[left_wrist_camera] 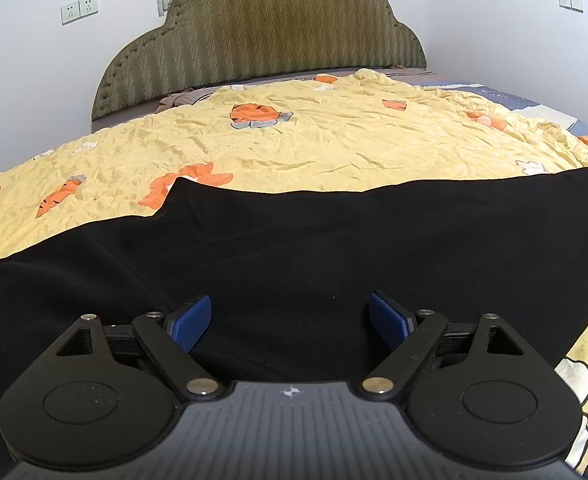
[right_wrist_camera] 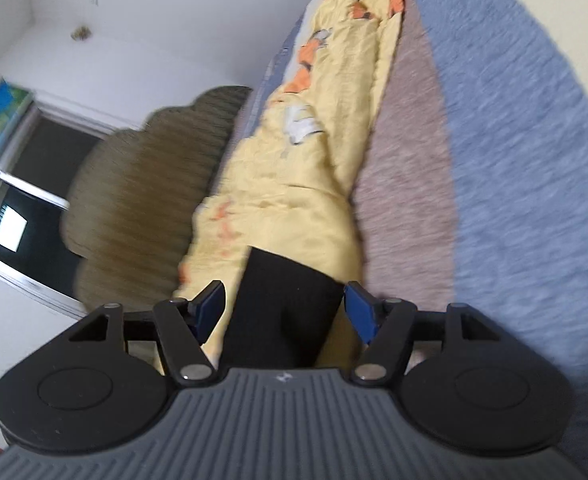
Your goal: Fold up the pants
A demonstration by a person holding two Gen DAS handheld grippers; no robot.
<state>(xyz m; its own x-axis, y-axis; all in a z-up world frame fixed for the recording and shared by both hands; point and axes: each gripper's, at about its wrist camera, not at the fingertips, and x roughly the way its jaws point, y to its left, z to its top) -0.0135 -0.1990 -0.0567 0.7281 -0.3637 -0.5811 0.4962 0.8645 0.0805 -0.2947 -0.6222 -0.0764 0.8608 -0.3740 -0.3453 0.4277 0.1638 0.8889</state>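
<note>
Item: pants (left_wrist_camera: 294,248), black, one pair. Laid flat across the near edge of the bed, over a yellow sheet (left_wrist_camera: 313,136) printed with orange figures. One end is seen tapering toward the left edge, the other ending in a straight hem toward the right edge. The cloth appears already narrowed lengthwise, though this is judged, not certain.

Item: left gripper (left_wrist_camera: 290,320). Held low over the middle of the pants, blue pads (left_wrist_camera: 192,322) spread wide, nothing caught between them. Released.

Item: right gripper (right_wrist_camera: 284,312). Shown tilted and blurred in the right wrist view, at the right end of the pants (right_wrist_camera: 282,312), where the black cloth lies between the parted fingers. The pads are not seen pressing the fabric; the gripper is read as released, with no grasp made.

Item: headboard (left_wrist_camera: 262,36), padded, olive, at the far edge of the bed. Blue and brown bedding (right_wrist_camera: 493,160) is seen beside the sheet in the right wrist view.

Step in hand: judged to be the approach for a crosswise fold, no cloth yet lifted.

Next move: the hem end would need to be pinched through both layers by the right gripper, while the middle is pressed or held by the left, before one end is carried over the other.
</note>
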